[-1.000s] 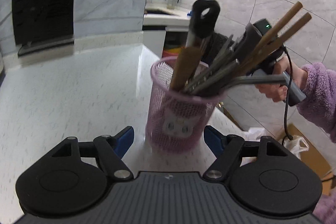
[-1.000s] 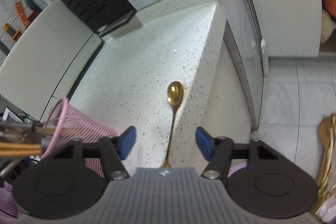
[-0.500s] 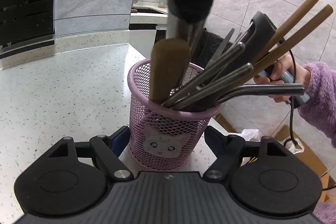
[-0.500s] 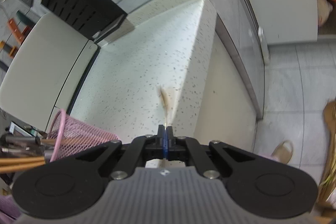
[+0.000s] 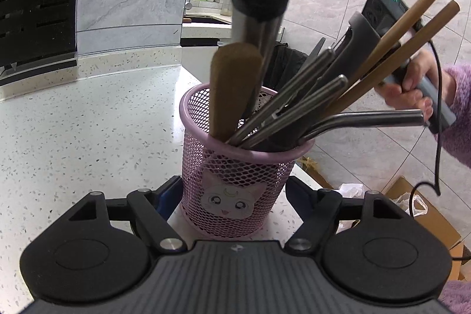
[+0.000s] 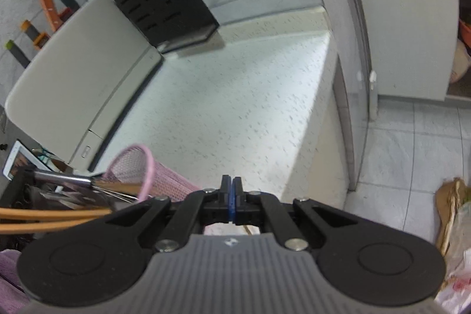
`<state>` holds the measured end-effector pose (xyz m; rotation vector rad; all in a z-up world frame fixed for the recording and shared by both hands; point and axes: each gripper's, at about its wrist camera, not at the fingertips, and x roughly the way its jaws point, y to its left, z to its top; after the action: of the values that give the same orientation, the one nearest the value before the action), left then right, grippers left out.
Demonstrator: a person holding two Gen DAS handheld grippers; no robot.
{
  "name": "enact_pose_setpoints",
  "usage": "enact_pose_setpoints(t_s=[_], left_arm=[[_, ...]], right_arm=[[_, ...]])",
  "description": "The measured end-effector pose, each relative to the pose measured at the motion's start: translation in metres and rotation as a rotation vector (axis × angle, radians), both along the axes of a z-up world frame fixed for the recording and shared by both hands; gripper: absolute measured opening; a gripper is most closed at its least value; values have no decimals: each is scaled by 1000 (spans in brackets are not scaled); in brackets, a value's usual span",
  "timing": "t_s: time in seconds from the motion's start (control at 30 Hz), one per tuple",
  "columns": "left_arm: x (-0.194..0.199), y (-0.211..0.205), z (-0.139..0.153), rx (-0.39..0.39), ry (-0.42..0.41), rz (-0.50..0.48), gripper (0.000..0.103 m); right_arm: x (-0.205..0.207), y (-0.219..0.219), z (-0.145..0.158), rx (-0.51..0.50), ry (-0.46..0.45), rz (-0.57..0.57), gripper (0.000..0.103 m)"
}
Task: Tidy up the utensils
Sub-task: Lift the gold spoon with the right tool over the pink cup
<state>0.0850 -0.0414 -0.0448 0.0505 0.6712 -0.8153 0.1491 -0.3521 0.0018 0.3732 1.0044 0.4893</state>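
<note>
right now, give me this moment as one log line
left tool: straddling pink basket, grip unclear | right tool: shut, gold sliver below pads, hold unclear

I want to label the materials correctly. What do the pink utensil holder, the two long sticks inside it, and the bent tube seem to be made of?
The pink holder looks like painted metal mesh with a smooth rim, though it could be plastic. The two sticks look like wood or bamboo: matt brown, with a plain surface. The bent tube looks like steel: grey with a soft shine.
</note>
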Motion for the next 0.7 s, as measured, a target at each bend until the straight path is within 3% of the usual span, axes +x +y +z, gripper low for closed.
enact_pose_setpoints(t_s=[0.07,0.17,0.23,0.27,0.47,0.57,0.7], left_arm=[[0,1,0,-1,0,-4,88],[1,1,0,-1,2,-6,89],[2,0,0,0,1,-8,89],[2,0,1,1,1,-9,89],[6,1,-2,-4,24,-12,90],[9,2,-5,-18,50,-5,91],[8,1,-5,-16,53,10,91]], right_arm=[[-7,-13,-12,45,24,-30,0],[-17,-37,-24,91,49,-62,15],[-20,-50,-30,115,53,-21,59],[-20,-55,-32,120,56,5,64],[13,-66,-67,173,160,251,80],[27,-72,-97,269,242,338,81],[36,-70,-121,361,257,393,78]])
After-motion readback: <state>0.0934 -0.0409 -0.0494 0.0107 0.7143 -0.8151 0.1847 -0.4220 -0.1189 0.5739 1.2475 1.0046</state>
